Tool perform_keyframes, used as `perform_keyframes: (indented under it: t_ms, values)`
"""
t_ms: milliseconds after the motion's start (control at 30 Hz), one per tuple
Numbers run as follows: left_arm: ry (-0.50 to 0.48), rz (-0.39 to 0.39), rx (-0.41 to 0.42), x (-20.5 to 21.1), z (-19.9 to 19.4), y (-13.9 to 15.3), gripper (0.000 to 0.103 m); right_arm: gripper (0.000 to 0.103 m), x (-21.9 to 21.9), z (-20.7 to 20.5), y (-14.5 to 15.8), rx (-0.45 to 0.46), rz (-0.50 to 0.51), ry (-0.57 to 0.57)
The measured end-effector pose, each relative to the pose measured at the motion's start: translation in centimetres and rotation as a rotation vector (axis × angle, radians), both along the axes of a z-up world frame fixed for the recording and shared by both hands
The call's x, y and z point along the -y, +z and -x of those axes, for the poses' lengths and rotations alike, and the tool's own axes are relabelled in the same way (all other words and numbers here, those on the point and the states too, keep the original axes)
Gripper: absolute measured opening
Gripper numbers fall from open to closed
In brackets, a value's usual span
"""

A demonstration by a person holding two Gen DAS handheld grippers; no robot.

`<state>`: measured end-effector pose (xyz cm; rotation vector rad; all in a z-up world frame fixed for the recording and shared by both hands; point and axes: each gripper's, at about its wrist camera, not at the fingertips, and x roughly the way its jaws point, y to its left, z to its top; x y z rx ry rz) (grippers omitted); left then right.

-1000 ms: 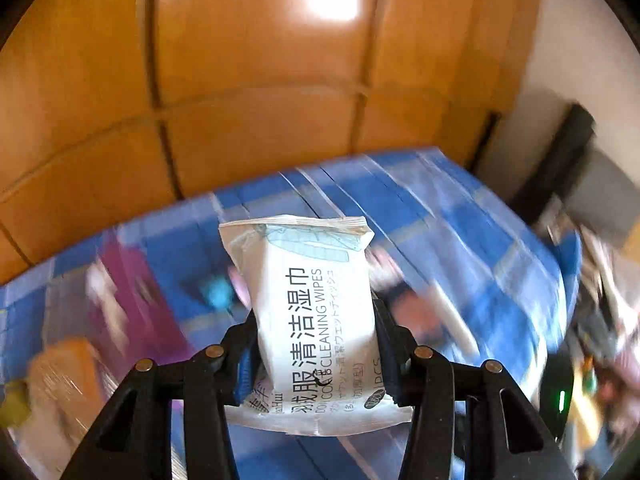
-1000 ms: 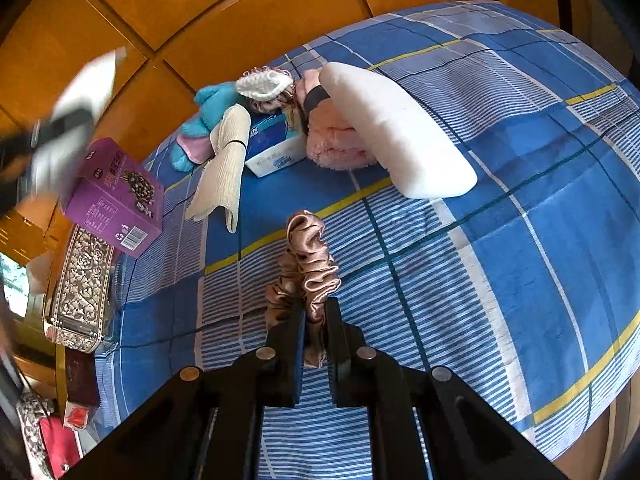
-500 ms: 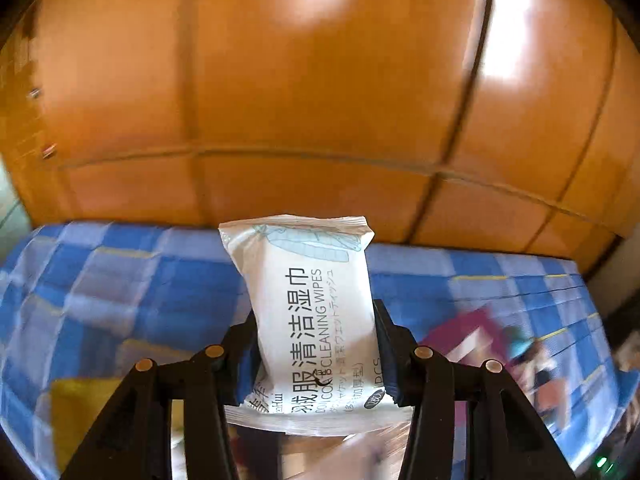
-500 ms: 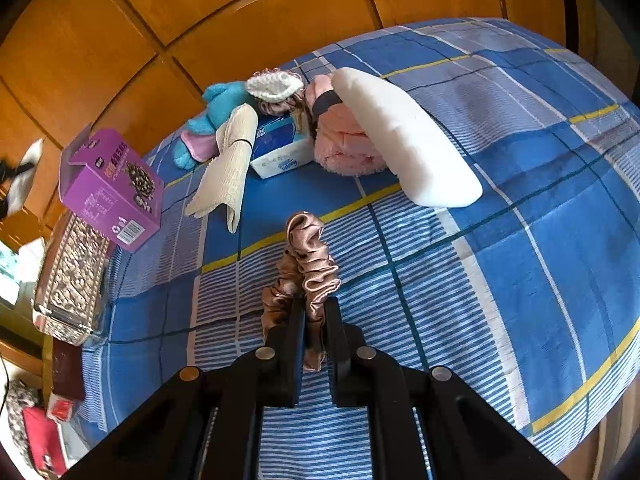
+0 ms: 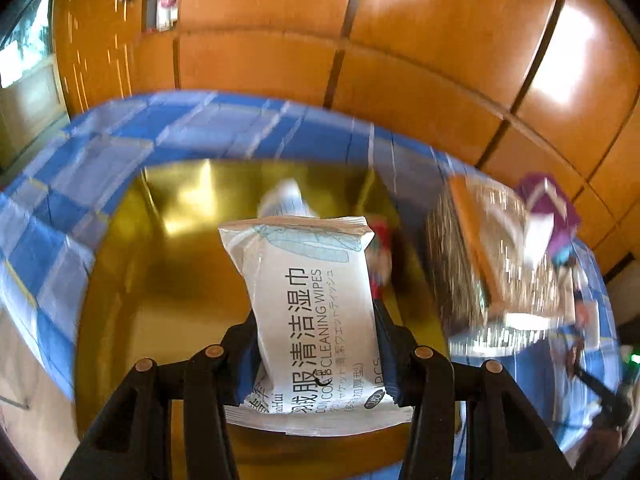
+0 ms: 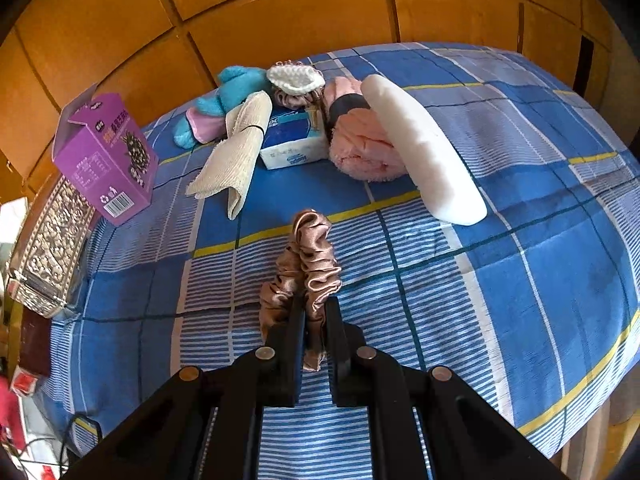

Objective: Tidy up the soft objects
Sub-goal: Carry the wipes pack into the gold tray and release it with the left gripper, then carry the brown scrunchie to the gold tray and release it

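My left gripper point(image 5: 316, 320) is shut on a white pack of cleaning wipes point(image 5: 312, 304), held upright above a shiny gold box point(image 5: 176, 280) with a few blurred items in its far end. In the right wrist view, my right gripper point(image 6: 314, 312) is shut on a pinkish-brown satin scrunchie point(image 6: 308, 260), held over the blue checked bedsheet point(image 6: 520, 240). Behind it lies a heap of soft things: a white foam pad point(image 6: 420, 144), a pink fluffy cloth point(image 6: 364, 148), a beige ribbed cloth point(image 6: 236, 152), a turquoise plush point(image 6: 232, 92) and a tissue pack point(image 6: 292, 140).
A purple carton point(image 6: 104, 152) stands at the left of the bed, beside an ornate silver lid point(image 6: 48, 248). Orange wooden panels point(image 6: 280, 12) rise behind the bed. The lid point(image 5: 472, 264) also leans right of the gold box. Clutter lies past the bed's left edge.
My left gripper swung fast with the wipes from over the bed to above the gold box and rolled. The right gripper kept still with the scrunchie.
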<state>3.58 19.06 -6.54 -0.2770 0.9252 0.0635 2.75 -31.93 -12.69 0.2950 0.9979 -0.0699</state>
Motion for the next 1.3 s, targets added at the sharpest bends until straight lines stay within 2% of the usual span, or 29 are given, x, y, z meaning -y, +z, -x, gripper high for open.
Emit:
perform_keyframes:
  t_ms: [100,167,267,300,367,400,533,700,967,1167,1300]
  values:
    - [-0.004,0.03,-0.033,1.0,0.5,-2.2,0.05,0.008,-0.6,-0.2,0.0,-0.008,0.033,-0.004]
    - [-0.01,0.059,-0.051,1.5,0.8,-3.0,0.052,0.008,-0.9,-0.2,0.2,-0.014,0.059,-0.002]
    - [-0.021,0.059,-0.051,2.2,0.6,-3.6,0.054,0.008,-1.3,-0.4,0.3,-0.021,0.082,-0.006]
    - [-0.027,0.059,-0.052,2.4,0.6,-3.7,0.055,0.007,-1.3,-0.4,0.3,-0.023,0.082,-0.01]
    - [-0.025,0.048,-0.036,2.5,0.7,-3.5,0.068,0.007,-1.1,-0.5,0.4,-0.027,0.074,-0.021]
    - [-0.025,0.049,-0.027,2.5,0.8,-3.4,0.07,0.006,-1.0,-0.6,0.5,-0.032,0.065,-0.028]
    - [-0.007,0.028,0.009,1.9,1.8,-2.7,0.072,0.006,-0.2,-1.0,1.7,-0.027,0.025,-0.044]
    - [0.003,0.022,0.043,1.4,2.7,-1.6,0.072,0.006,0.5,-1.9,4.9,0.032,0.012,-0.043]
    - [0.0,0.033,0.069,1.2,3.2,-0.9,0.072,0.006,0.0,-8.4,9.5,0.084,-0.001,0.009]
    - [0.008,0.029,0.077,0.8,3.4,-0.5,0.072,0.006,-4.2,-14.3,12.7,0.112,0.034,0.091]
    - [-0.004,0.01,0.082,1.0,3.6,-0.3,0.072,0.006,-8.6,-18.3,15.2,0.155,0.049,0.167]
